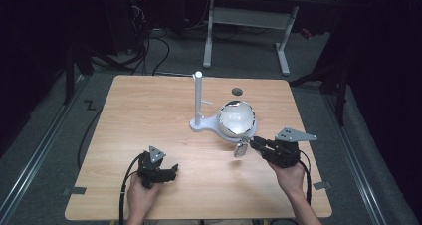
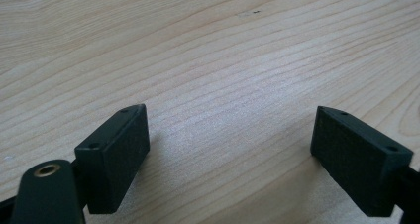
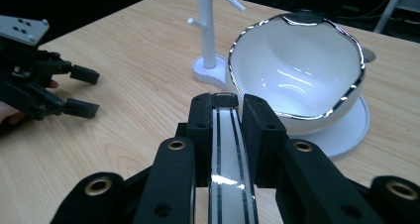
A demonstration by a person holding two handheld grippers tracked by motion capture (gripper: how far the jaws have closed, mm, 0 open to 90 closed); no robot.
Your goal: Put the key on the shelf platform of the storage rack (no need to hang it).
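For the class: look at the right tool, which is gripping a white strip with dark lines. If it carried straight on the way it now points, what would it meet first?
Most likely the white bowl: it sits just ahead of the right tool and the strip it holds, slightly to one side. Depth is hard to judge, so the bowl's white base could be touched first.

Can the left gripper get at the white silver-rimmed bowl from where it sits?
Probably yes. The left gripper rests open near the table's front edge, and bare wooden tabletop lies between it and the white silver-rimmed bowl. The right gripper, shut on a white black-striped handle, crowds the bowl's near right side.
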